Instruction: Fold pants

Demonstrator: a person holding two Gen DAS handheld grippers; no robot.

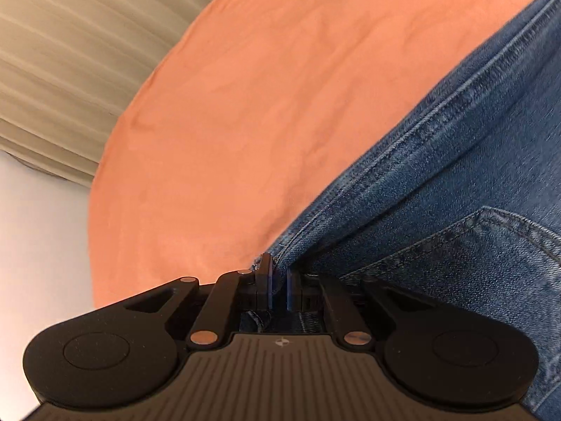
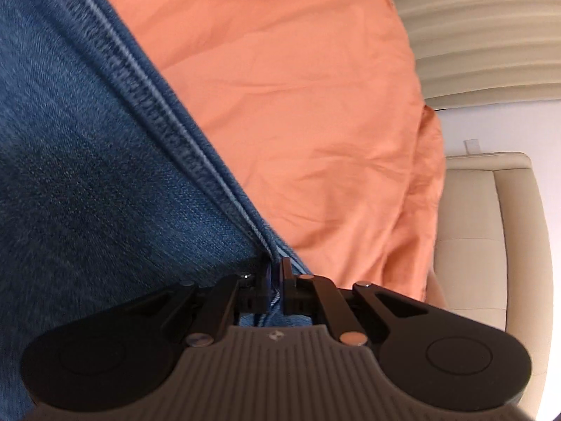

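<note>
The left gripper [image 1: 278,273] and right gripper [image 2: 275,275] each pinch a seamed edge of the jeans [image 1: 455,182] over the orange sheet [image 1: 263,87]. The denim looks heavy and soft, so the stiff seams likely grip best.

My left gripper [image 1: 278,280] has its fingertips buried in a fold of the jeans [image 1: 455,182], so I cannot see how much denim sits between them. The jeans run off the right and bottom edges of the left wrist view, and the back pocket [image 1: 491,245] is cut off there too. My right gripper [image 2: 275,280] likewise hides its tips in the seam [image 2: 168,105], and the cloth leaves that view at the left and top. The orange sheet [image 2: 298,87] covers whatever lies under it (a bed or table, I cannot tell). The cream chair [image 2: 491,228] is cropped at the right rim.
</note>
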